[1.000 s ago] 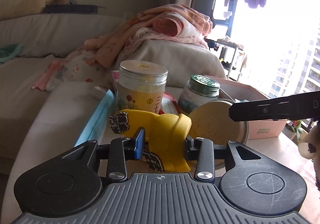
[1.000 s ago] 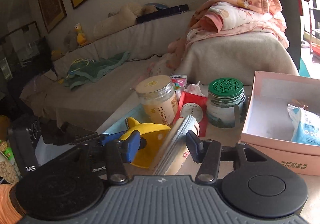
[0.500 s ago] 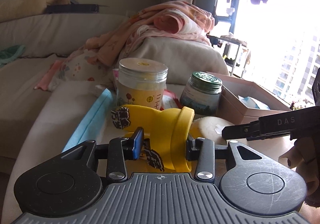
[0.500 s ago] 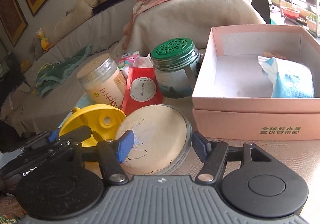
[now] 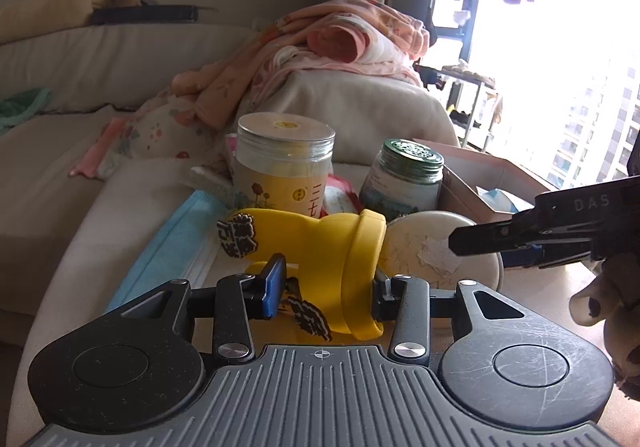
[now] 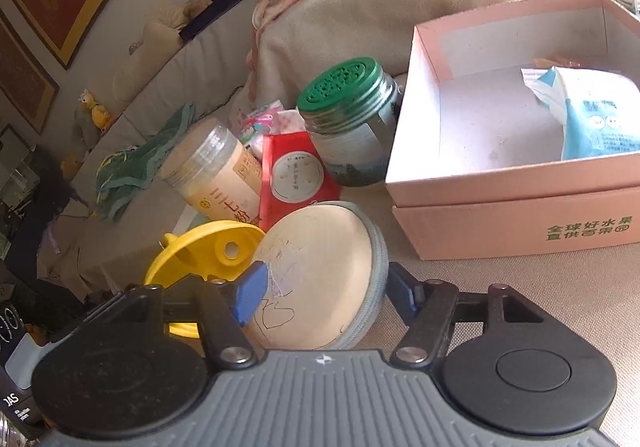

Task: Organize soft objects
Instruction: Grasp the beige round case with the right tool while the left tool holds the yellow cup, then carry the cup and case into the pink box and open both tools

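Note:
My left gripper point(image 5: 328, 289) is shut on a yellow rubbery piece point(image 5: 320, 247) with black-and-white patches, held just above the table. Leaning against that piece is a round beige pouch point(image 6: 320, 271) with a grey zip rim, also seen in the left wrist view as the pouch point(image 5: 424, 243). My right gripper point(image 6: 324, 289) straddles the pouch and its jaws are closing. One blue pad point(image 6: 250, 293) lies over the pouch's face. I see no firm press from either pad. From the left wrist view the right gripper point(image 5: 520, 243) reaches in from the right.
A pink cardboard box point(image 6: 516, 223) holding a blue-white packet point(image 6: 596, 115) stands to the right. Behind the pouch are a green-lidded jar point(image 6: 352, 135), a clear-lidded jar point(image 5: 284, 175) and a red packet point(image 6: 296, 175). A blue face mask point(image 5: 168, 247) lies on the left, and a sofa with pink clothes point(image 5: 328, 43) is behind.
The pouch went from standing on edge to lying tilted, face up. My right gripper sank, rolled and came over it. The left gripper kept its hold and its place.

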`<state>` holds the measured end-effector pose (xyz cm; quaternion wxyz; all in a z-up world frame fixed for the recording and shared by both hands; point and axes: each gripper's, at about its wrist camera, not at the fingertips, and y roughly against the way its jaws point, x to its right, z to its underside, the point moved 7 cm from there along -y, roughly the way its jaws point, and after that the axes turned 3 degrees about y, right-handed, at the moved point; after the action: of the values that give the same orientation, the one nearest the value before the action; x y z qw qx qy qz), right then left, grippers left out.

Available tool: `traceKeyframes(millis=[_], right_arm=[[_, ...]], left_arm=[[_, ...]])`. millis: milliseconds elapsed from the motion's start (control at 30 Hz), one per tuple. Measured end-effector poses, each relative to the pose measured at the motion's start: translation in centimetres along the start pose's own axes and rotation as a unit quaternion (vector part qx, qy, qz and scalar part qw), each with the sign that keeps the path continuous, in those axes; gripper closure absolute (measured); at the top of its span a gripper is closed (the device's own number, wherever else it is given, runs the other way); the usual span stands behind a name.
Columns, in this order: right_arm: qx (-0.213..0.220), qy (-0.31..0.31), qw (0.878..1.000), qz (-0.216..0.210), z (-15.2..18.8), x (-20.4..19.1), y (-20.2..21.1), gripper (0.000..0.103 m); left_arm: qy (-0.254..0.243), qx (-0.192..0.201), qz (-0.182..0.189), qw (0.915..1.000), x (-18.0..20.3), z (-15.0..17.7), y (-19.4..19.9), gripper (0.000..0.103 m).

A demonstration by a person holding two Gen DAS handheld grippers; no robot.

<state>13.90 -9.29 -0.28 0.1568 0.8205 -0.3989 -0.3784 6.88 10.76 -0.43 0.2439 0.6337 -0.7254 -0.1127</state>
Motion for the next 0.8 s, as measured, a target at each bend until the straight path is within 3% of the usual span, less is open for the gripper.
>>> traceKeyframes(millis=[167,300,500,533,633,800], right_arm=[[0.009,0.068,0.996,-0.055,-0.6,-4.8,2.6,0.050],[0.003,0.099,0.995,-0.014,-0.4,-6.0,1.5,0.051],[-0.065,0.029,0.997,-0.016,1.1,-3.3,-1.3,0.052],[-0.066,0.028,0.997,-0.011,1.4,-3.1,-1.4,0.056],[-0.056,0.033,0.998,-0.012,1.3,-3.2,-0.8,0.063],[-0.017,0.078,0.997,0.012,0.7,-3.6,2.5,0.063]], left_arm=[[0.006,0.000,0.003,1.0000,-0.1,0.1,0.1,0.058],[0.011,-0.001,0.005,0.9999,-0.4,0.2,0.2,0.057],[0.006,-0.002,-0.003,1.0000,-0.2,0.0,0.0,0.057],[0.005,-0.003,-0.005,1.0000,-0.2,-0.1,-0.1,0.057],[-0.004,-0.009,-0.010,0.9999,0.3,-0.4,-0.5,0.058],[-0.017,-0.026,-0.032,0.9990,1.0,-1.0,-1.0,0.065]])
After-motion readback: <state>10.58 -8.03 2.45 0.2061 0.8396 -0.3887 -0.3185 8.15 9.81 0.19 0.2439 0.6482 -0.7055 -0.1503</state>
